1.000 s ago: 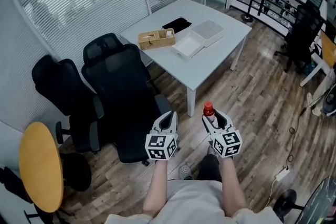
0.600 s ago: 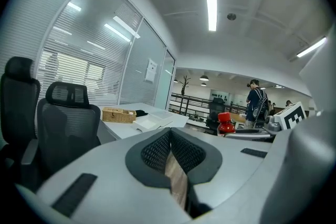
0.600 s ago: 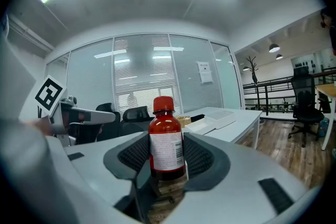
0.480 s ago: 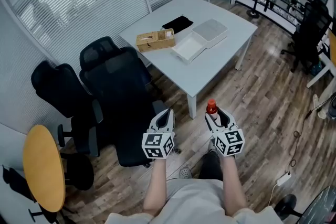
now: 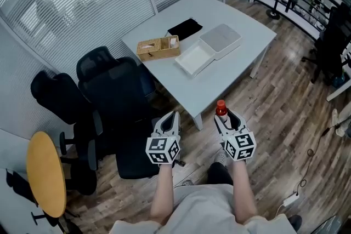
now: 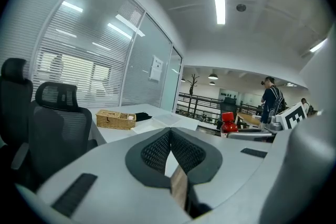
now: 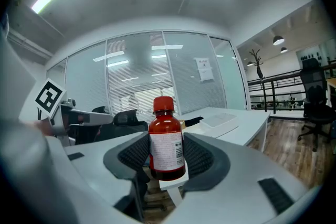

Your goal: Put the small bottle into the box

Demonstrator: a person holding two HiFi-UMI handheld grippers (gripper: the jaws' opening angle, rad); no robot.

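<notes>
My right gripper (image 5: pixel 225 117) (image 7: pixel 167 159) is shut on a small dark-red bottle (image 7: pixel 166 140) with a red cap (image 5: pixel 221 107) and a white label, held upright above the floor just short of the table's near corner. The open white box (image 5: pixel 193 58) lies on the white table (image 5: pixel 219 76), with its lid (image 5: pixel 220 40) beside it to the right. My left gripper (image 5: pixel 170 121) (image 6: pixel 170 145) is shut with nothing between its jaws, held level with the right one. In the left gripper view the bottle (image 6: pixel 228 124) shows at the right.
A wicker basket (image 5: pixel 158 47) and a black flat object (image 5: pixel 184 28) lie on the table's far side. Black office chairs (image 5: pixel 112 97) stand left of the table, close to my left gripper. A round yellow table (image 5: pixel 45 174) is at the far left. Glass walls with blinds stand behind.
I have moved closer to the table: it has shifted down and nearer in the head view. Both grippers keep their hold and their pose.
</notes>
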